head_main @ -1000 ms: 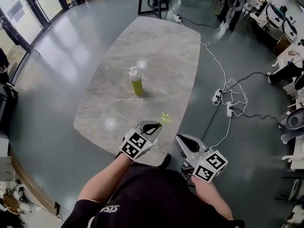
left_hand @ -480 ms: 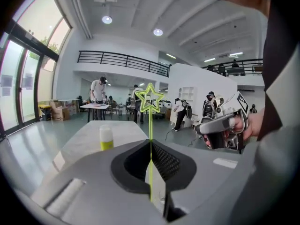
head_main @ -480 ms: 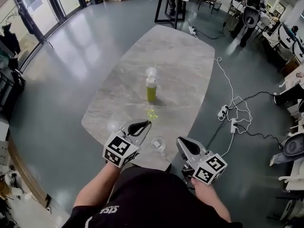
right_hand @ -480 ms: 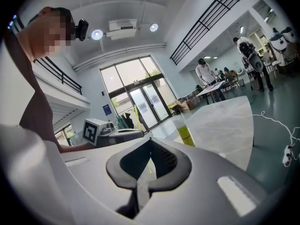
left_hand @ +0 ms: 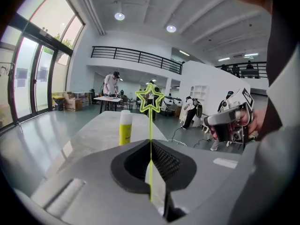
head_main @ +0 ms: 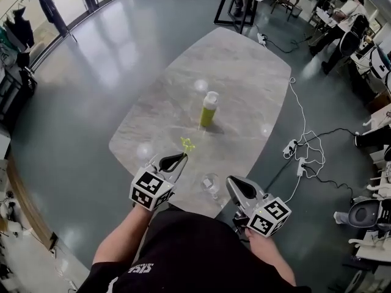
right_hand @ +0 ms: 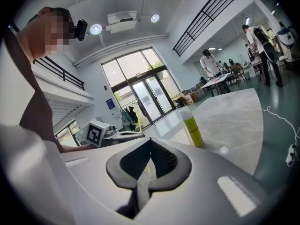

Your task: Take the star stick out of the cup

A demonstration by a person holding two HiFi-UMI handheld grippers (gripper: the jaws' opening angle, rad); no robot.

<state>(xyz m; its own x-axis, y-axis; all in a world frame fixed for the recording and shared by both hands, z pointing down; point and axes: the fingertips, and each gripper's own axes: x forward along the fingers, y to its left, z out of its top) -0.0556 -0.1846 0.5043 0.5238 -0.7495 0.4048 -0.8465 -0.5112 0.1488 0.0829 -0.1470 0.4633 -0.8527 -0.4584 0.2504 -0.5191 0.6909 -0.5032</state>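
Observation:
The star stick is a thin yellow-green rod with an outlined star on top. My left gripper is shut on its lower part and holds it upright above the table's near edge. In the left gripper view the stick rises straight from the closed jaws of the left gripper. The clear cup stands on the table between the two grippers, with the stick outside it, to its left. My right gripper hangs just right of the cup. The right gripper looks shut, with nothing held.
A yellow-green bottle with a white cap stands mid-table on the grey marble table. White cables and power strips lie on the floor to the right. People, desks and chairs fill the far right.
My left gripper has carried the star stick leftward and a little upward, away from the cup, which has come into view beside it. The right gripper has shifted only slightly.

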